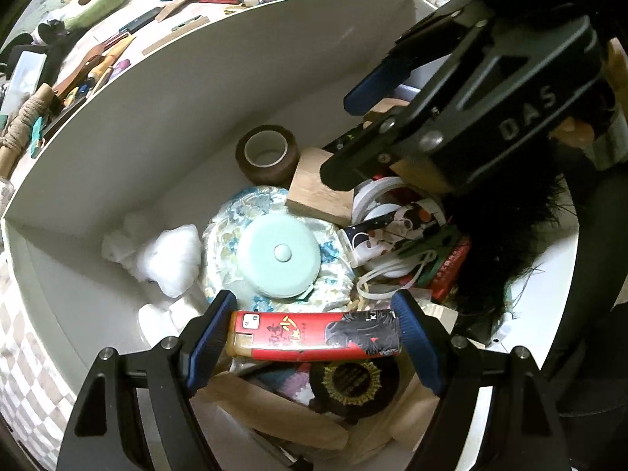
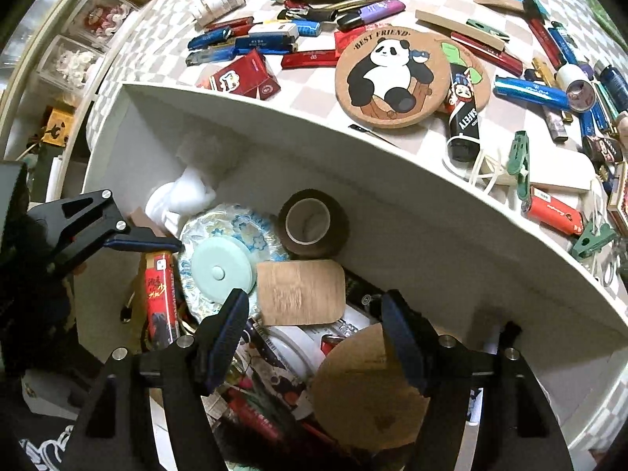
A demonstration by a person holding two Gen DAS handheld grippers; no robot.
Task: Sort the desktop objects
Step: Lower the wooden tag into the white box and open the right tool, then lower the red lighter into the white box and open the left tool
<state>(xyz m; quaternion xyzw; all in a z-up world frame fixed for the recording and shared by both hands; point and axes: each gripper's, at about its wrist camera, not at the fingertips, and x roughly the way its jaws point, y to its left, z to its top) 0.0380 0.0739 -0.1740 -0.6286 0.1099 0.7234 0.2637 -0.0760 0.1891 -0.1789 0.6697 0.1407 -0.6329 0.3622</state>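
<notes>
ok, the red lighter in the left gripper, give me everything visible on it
The long red plastic lighter lies crosswise between the blue pads of the left hand-held gripper, clamped at both ends. Its body carries gold characters and a black graphic, with an amber translucent end and a white label. It hangs over the clutter in the white storage box, just in front of the mint round tape measure.

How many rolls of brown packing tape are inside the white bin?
1. The brown tape roll stands by the white bin's far wall, behind the wooden block and beside the mint round case. Clutter could hide others.
</notes>
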